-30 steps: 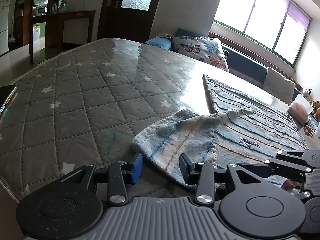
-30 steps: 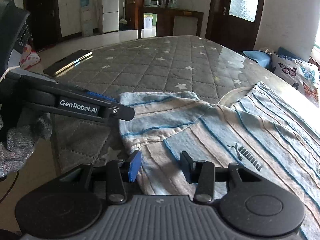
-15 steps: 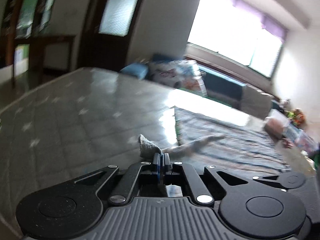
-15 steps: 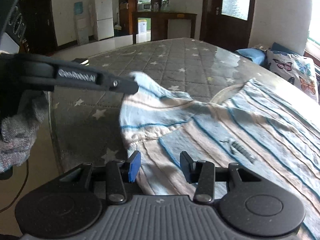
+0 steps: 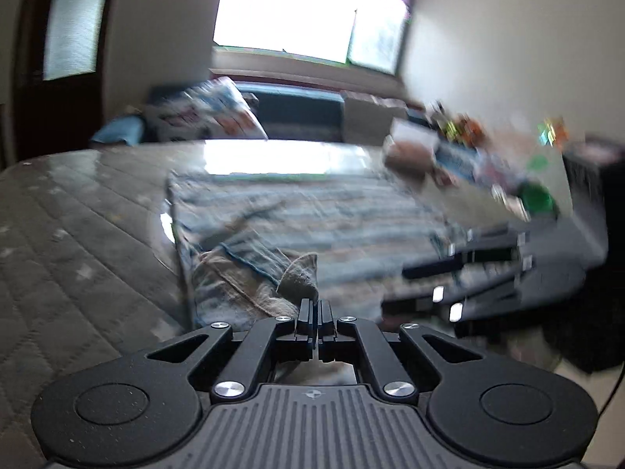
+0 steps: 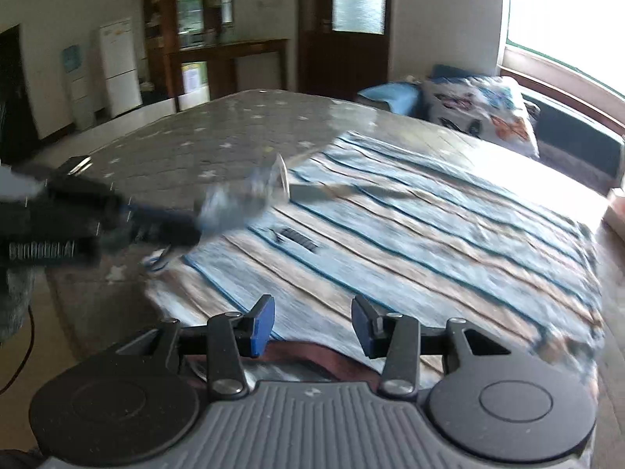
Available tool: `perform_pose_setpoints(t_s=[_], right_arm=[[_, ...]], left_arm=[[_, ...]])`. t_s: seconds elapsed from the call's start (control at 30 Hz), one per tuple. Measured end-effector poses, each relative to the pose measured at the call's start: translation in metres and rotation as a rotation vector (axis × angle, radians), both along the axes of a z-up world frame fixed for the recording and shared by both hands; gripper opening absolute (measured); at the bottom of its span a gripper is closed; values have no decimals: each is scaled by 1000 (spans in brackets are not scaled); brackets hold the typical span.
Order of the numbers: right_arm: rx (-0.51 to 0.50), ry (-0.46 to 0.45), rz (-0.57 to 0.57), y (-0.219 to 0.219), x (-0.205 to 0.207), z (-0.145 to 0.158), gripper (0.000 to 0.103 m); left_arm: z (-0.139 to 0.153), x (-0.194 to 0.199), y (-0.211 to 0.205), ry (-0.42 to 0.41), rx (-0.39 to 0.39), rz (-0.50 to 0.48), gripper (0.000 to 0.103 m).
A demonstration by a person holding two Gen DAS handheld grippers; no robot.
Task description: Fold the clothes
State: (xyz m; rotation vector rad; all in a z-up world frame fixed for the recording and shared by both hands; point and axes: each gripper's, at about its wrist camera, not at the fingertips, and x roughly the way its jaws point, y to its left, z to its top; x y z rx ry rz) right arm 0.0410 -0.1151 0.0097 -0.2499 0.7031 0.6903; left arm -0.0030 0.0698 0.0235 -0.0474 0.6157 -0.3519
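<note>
A blue and beige striped shirt (image 6: 410,230) lies spread on the grey star-quilted table (image 6: 218,136); it also shows in the left wrist view (image 5: 312,211). My left gripper (image 5: 315,308) is shut on the shirt's sleeve (image 5: 299,273) and holds it lifted over the shirt body. In the right wrist view the left gripper (image 6: 164,226) appears at the left, blurred, with the sleeve (image 6: 238,203) bunched at its tip. My right gripper (image 6: 312,322) is open and empty above the shirt's near edge; it shows blurred in the left wrist view (image 5: 468,269).
A butterfly cushion (image 6: 480,113) and a blue pillow (image 6: 390,95) lie past the table's far edge. Small cluttered objects (image 5: 488,156) sit on the table's right end. A phone (image 6: 78,164) lies at the table's left edge. Windows and a bench stand behind.
My left gripper shut on the sleeve, lifted it and carried it to the right over the shirt body. My right gripper stayed open and drew back toward the shirt's near edge.
</note>
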Motion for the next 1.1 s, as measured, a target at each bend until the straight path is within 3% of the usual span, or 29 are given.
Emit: perform_pose_setpoints(t_s=[0.2, 0.37, 0.5, 0.67, 0.8, 1.1], right_arm=[[29, 11, 4, 0, 4, 0, 44], [54, 20, 7, 0, 8, 1, 44], [71, 23, 21, 6, 10, 1, 43], [64, 47, 75, 29, 10, -7, 39], [29, 69, 117, 38, 4, -19, 33], [18, 75, 144, 32, -6, -18, 32]], left_arm=[[-15, 1, -6, 73, 45, -59, 4], [-1, -13, 2, 28, 56, -85, 4], [5, -7, 13, 0, 68, -23, 5], [-8, 11, 20, 48, 106, 43, 5], [-24, 18, 21, 95, 149, 57, 5], [-8, 39, 12, 49, 141, 47, 6]])
